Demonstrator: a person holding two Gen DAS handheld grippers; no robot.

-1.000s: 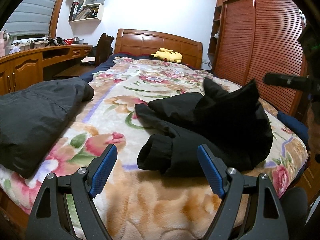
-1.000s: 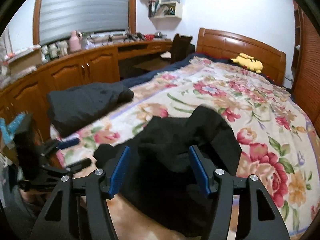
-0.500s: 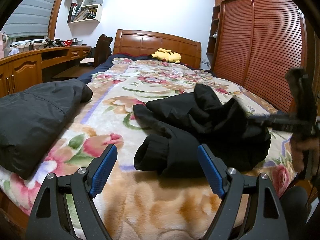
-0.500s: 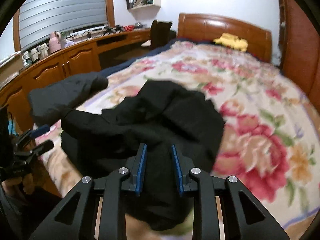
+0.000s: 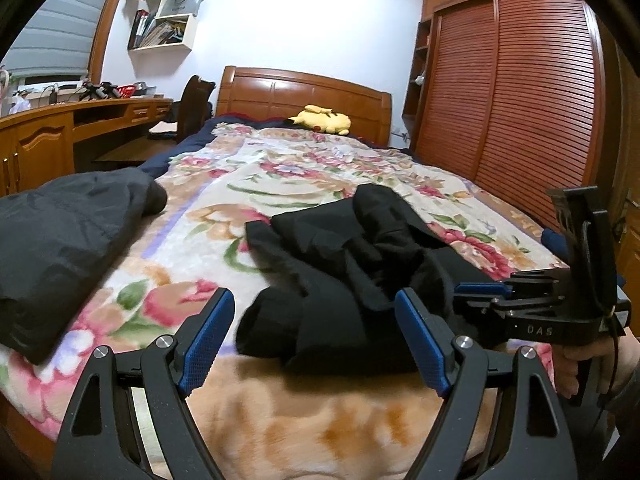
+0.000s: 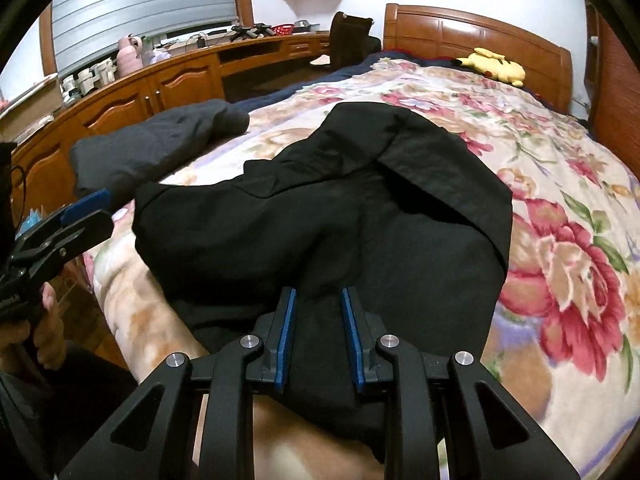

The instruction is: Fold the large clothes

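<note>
— What's changed?

— Since a second ago my right claw [image 6: 319, 334] has come down onto the black jacket [image 6: 320, 208] and its jaws have closed from wide apart; now they pinch a fold of its near edge. My left claw [image 5: 316, 340] has barely shifted and hangs with jaws apart, nothing between them, just short of the jacket's cuffed sleeve end [image 5: 272, 328].

— How does the jacket lie?

— Crumpled on the floral blanket [image 5: 280, 184] near the foot of the bed. Its long axis runs roughly from the foot edge up toward the headboard [image 5: 304, 96], skewed a little to one side, with the sleeve end nearest the left claw.

— Room to work?

— Bare blanket stretches beyond it up the bed. Toward the foot, the blanket edge is close under both claws.

— Anything around?

— A dark grey garment [image 5: 60, 240] lies apart on the desk side of the bed, and a yellow plush toy [image 5: 322, 119] rests by the headboard. A slatted wardrobe [image 5: 512, 92] lines the far side.
</note>
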